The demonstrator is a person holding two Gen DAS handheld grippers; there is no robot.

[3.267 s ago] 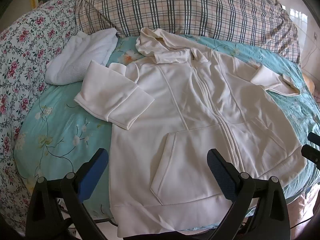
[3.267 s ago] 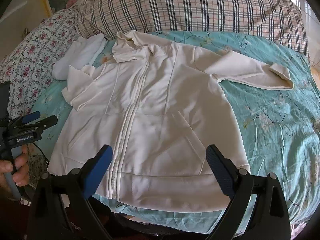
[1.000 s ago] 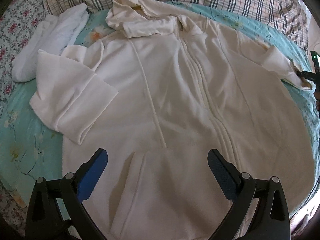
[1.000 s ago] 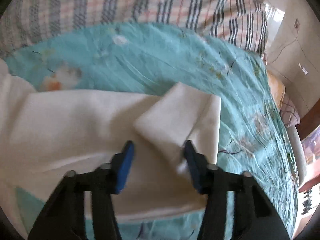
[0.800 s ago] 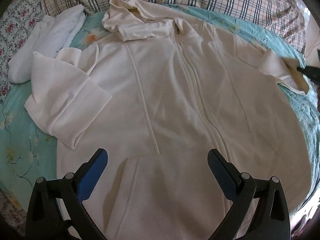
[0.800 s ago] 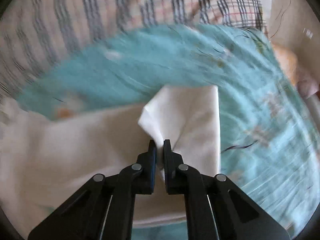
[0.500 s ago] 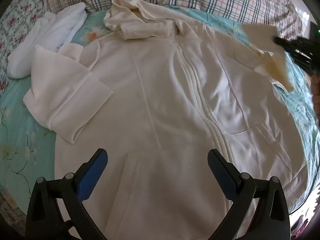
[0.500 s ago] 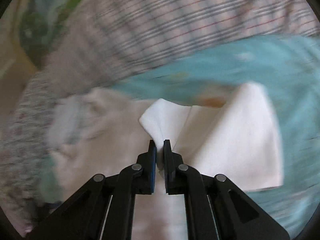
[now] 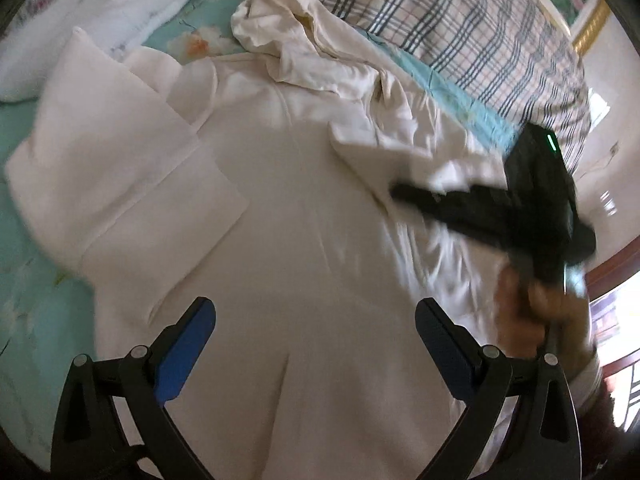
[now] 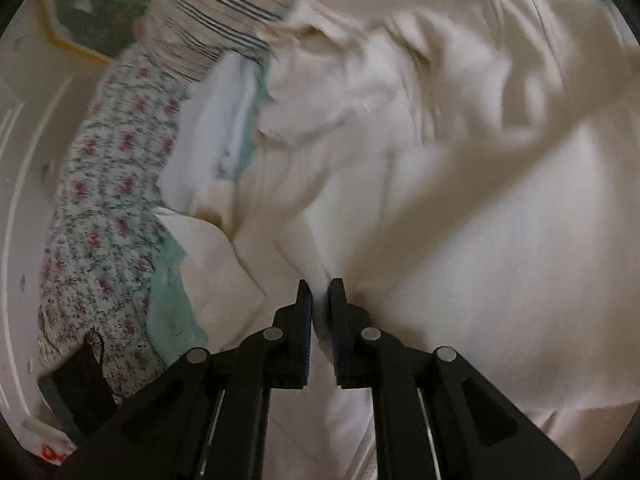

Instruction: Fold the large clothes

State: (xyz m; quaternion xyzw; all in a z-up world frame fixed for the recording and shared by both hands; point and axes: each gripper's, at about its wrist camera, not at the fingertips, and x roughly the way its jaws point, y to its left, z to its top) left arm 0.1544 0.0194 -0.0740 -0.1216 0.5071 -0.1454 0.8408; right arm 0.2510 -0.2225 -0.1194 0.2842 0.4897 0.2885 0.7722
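Note:
A cream zip hoodie [image 9: 304, 220] lies front up on the bed, its hood [image 9: 288, 28] toward the pillows. Its left sleeve [image 9: 112, 168] is folded in beside the body. My left gripper [image 9: 314, 344] is open and empty above the lower front of the hoodie. My right gripper [image 10: 320, 300] is shut on the right sleeve's cuff [image 10: 316, 276] and holds it over the hoodie's chest; it shows in the left wrist view [image 9: 400, 192] as a black tool coming in from the right with the sleeve [image 9: 400, 136] trailing behind.
A plaid pillow [image 9: 460, 20] lies along the head of the bed. A folded white towel [image 9: 100, 12] sits at the upper left. The teal floral sheet [image 9: 24, 240] shows at the left. A floral quilt [image 10: 104, 184] borders the bed.
My right gripper closed on the right cuff, lifted it and swung it leftward over the hoodie's chest. My left gripper stayed open and shifted closer over the garment.

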